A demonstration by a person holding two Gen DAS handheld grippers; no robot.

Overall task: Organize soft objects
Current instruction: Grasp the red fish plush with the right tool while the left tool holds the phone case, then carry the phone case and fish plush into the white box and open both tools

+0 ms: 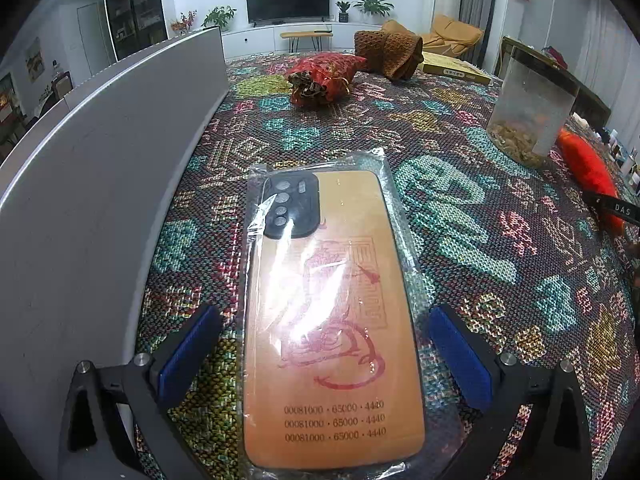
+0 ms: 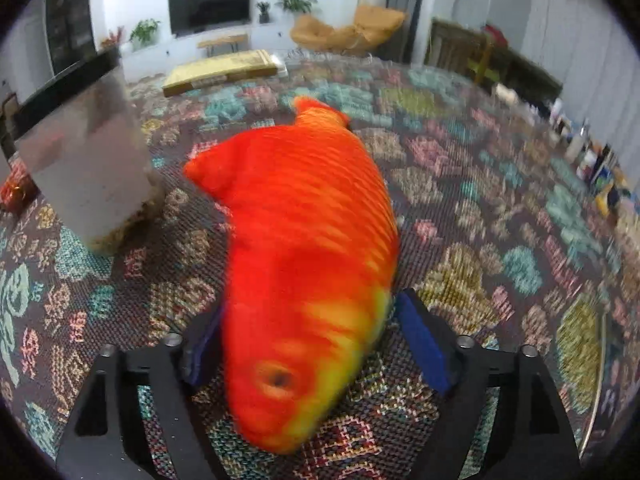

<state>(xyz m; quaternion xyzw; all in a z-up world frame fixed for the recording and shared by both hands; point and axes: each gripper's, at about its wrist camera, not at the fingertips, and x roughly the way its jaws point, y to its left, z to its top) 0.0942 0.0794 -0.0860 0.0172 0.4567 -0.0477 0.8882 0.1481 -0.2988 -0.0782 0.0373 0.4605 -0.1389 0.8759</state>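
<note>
— Two grippers, both with jaws apart. What's between them?

— My right gripper [image 2: 310,344] straddles the plush fish [image 2: 308,240] lying on the woven tablecloth [image 2: 480,200]; pads not pressing. It looks soft and light, so I'd pinch the body behind the head.

— And the left?

— My left gripper [image 1: 324,356] brackets a bagged phone case [image 1: 332,320], slippery, untouched.

— Room?

— The clear jar [image 2: 80,172] stands near on the fish's left; the right is open.

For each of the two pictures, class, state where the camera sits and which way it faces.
Left wrist: on the left hand-held gripper, facing down and forward over a bagged phone case; its open fingers show.
Right wrist: on the right hand-held gripper, facing down at a plush fish between its open fingers.
Shared: the clear container, the fish, the television.
</note>
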